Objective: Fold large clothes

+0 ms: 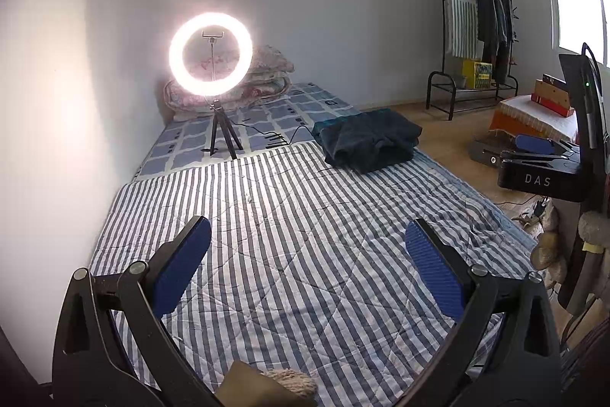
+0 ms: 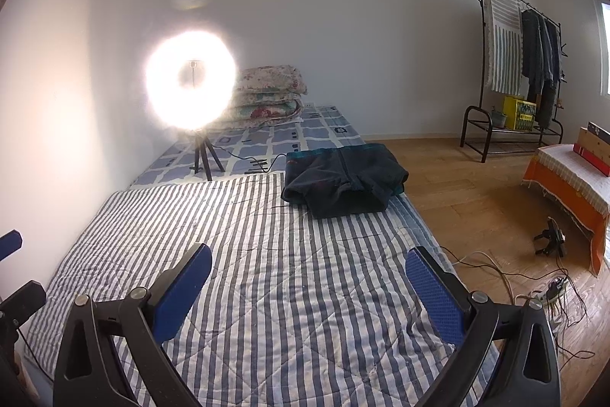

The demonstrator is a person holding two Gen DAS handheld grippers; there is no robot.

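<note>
A dark folded garment [image 1: 368,140] lies on the far right part of the striped quilt [image 1: 289,216]; it also shows in the right wrist view [image 2: 345,180] on the quilt [image 2: 267,254]. My left gripper [image 1: 307,262] is open and empty, held above the quilt's near part. My right gripper [image 2: 307,277] is open and empty, also above the quilt, well short of the garment. The right gripper shows at the right edge of the left wrist view [image 1: 533,155]. A blue fingertip [image 2: 10,242] of the left gripper shows at the left edge of the right wrist view.
A lit ring light on a tripod [image 1: 211,58] stands on the patterned mattress [image 1: 267,117] behind the quilt. Folded floral blankets [image 2: 270,94] sit by the wall. A clothes rack [image 2: 522,63], an orange-draped bench [image 2: 568,185] and floor cables [image 2: 549,288] are at the right.
</note>
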